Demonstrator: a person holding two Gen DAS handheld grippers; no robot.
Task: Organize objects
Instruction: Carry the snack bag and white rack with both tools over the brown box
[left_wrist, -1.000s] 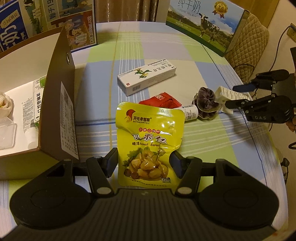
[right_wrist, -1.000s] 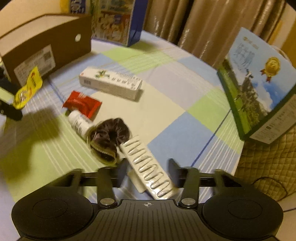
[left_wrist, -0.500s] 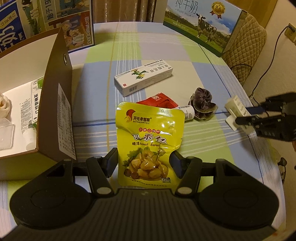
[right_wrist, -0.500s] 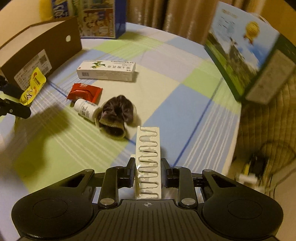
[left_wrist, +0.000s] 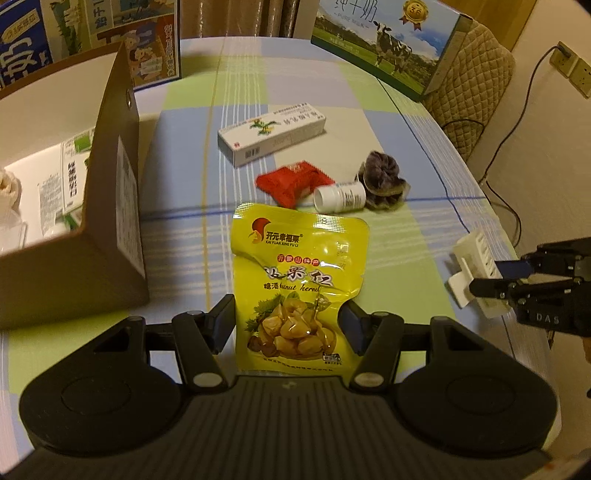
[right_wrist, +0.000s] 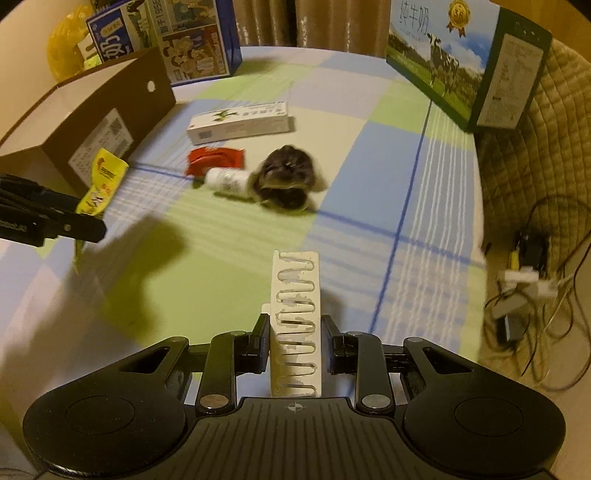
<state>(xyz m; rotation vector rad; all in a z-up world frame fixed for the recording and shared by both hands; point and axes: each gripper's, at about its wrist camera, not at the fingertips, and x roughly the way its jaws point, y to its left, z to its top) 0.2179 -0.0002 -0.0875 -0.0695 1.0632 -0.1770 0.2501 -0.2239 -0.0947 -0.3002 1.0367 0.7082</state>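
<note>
The left gripper (left_wrist: 288, 323) pinches a yellow chestnut snack pouch (left_wrist: 299, 284) at lower centre of its view. The right gripper (right_wrist: 294, 347) clamps a white slotted plastic holder (right_wrist: 295, 325). Beyond lie a white pill bottle (right_wrist: 228, 181), a dark scrunchie (right_wrist: 286, 181) touching it, and, upper left, an open cardboard box (right_wrist: 110, 110).

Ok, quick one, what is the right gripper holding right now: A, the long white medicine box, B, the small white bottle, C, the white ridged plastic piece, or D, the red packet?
C: in the right wrist view the right gripper is closed on the white ridged plastic piece, while the bottle, red packet and medicine box lie on the table beyond.
</note>
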